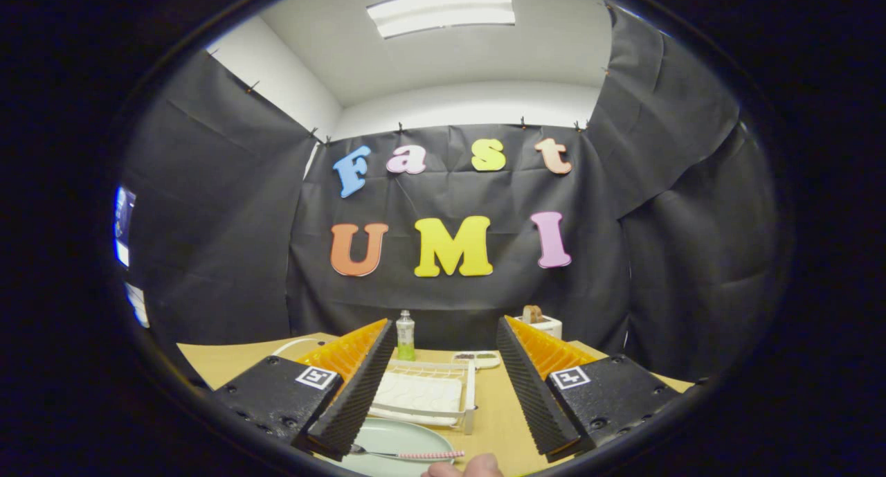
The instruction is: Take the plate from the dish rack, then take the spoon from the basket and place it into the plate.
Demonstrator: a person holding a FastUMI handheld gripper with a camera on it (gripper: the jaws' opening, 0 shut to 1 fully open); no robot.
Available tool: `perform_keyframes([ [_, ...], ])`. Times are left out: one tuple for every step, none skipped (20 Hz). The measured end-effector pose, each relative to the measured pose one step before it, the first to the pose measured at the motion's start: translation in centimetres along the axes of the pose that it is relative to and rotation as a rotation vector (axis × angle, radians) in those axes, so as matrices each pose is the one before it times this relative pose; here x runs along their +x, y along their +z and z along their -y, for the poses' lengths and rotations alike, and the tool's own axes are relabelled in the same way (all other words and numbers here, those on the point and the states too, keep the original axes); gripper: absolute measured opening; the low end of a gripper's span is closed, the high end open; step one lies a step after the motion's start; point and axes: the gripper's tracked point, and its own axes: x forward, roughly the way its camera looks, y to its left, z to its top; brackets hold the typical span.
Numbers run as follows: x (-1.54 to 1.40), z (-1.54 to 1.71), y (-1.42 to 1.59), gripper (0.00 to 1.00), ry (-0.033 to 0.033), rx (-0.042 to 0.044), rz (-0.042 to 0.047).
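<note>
We see the gripper (443, 356) released, fingers wide apart above the tabletop (495, 415). Between them lie the white dish rack (423, 394) and, nearer, the plate (394, 444) carrying the spoon (408, 454); bare tabletop flanks the rack's right edge.

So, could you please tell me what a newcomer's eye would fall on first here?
The open gripper spreads its fingers wide over the wooden table. Between them, near their bases, a pale green round plate holds a metal spoon with a pink checked handle. Just ahead lies a white wire dish rack, with a green-liquid bottle beyond.
</note>
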Motion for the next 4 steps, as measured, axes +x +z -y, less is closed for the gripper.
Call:
perform_keyframes([
  [0.055, 0.009, 0.14, 0.96, -0.00191, -0.00127, 0.00318],
  [0.021, 0.06, 0.084, 0.96, -0.00302, 0.00053, 0.00466],
  [0.005, 0.124, 0.078, 0.96, -0.00537, -0.00085, 0.00358],
  [0.067, 0.179, -0.068, 0.96, -0.00756, -0.00091, 0.00046],
])
